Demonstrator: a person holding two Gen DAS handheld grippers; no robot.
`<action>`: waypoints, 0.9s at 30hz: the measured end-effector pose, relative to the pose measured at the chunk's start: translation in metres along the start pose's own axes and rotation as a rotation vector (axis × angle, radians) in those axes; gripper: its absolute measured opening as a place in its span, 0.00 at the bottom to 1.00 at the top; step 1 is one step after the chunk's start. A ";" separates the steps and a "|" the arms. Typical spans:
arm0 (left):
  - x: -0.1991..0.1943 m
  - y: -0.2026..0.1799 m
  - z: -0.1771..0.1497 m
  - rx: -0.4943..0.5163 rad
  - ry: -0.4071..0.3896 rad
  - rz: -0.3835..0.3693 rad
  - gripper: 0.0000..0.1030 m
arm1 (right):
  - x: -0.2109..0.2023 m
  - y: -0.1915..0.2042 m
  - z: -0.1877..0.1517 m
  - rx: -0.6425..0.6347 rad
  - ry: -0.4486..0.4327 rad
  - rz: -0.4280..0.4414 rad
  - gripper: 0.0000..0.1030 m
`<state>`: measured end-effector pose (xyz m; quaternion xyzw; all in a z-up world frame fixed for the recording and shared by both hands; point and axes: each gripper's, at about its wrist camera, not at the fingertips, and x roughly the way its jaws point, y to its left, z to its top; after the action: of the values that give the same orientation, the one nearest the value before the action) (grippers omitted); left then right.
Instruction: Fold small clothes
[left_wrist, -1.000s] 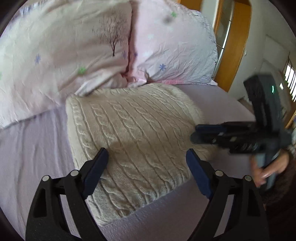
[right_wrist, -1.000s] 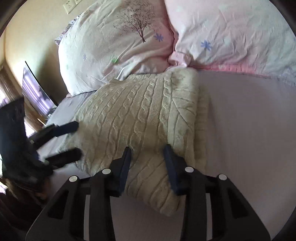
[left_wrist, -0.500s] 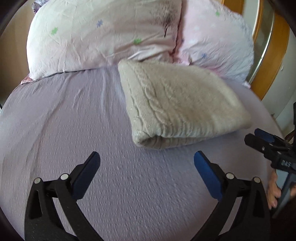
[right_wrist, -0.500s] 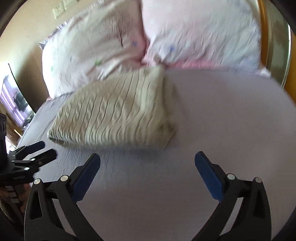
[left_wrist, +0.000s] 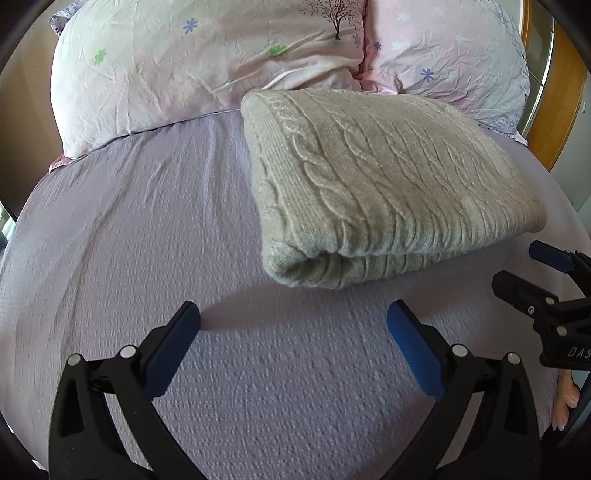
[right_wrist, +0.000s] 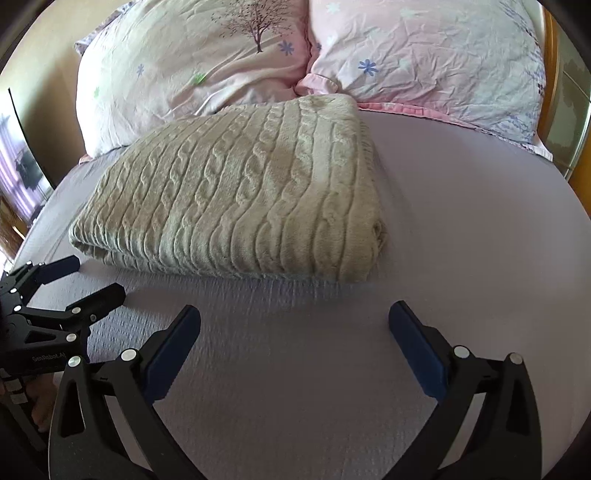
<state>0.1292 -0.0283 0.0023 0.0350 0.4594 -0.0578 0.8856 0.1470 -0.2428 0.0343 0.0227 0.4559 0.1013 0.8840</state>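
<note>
A cream cable-knit sweater (left_wrist: 384, 177) lies folded into a thick rectangle on the lilac bed sheet (left_wrist: 147, 240), its far end against the pillows. It also shows in the right wrist view (right_wrist: 243, 199). My left gripper (left_wrist: 293, 325) is open and empty, held back from the sweater's near folded edge. My right gripper (right_wrist: 294, 325) is open and empty, also short of the sweater. Each gripper shows in the other's view: the right one (left_wrist: 524, 273) at the far right, the left one (right_wrist: 85, 280) at the far left.
Two pink floral pillows (left_wrist: 207, 55) (left_wrist: 450, 55) lie at the head of the bed. A wooden door frame (left_wrist: 557, 103) stands to the right. A wall with a dark screen (right_wrist: 26, 166) is at the left in the right wrist view.
Both grippers have pulled back off the sweater toward the foot of the bed. The right gripper, narrow over the sweater a second ago, has opened wide. The sweater stays folded.
</note>
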 end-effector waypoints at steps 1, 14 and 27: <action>0.000 0.000 0.001 0.000 0.000 0.000 0.98 | 0.000 0.001 0.000 -0.006 0.002 -0.007 0.99; 0.000 0.000 0.001 0.003 -0.002 0.000 0.98 | 0.004 0.009 -0.001 -0.061 0.028 -0.061 0.99; 0.000 0.001 0.001 0.002 -0.002 0.000 0.98 | 0.004 0.009 -0.001 -0.061 0.028 -0.061 0.99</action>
<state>0.1304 -0.0280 0.0028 0.0358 0.4585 -0.0582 0.8861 0.1472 -0.2338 0.0320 -0.0194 0.4654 0.0884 0.8805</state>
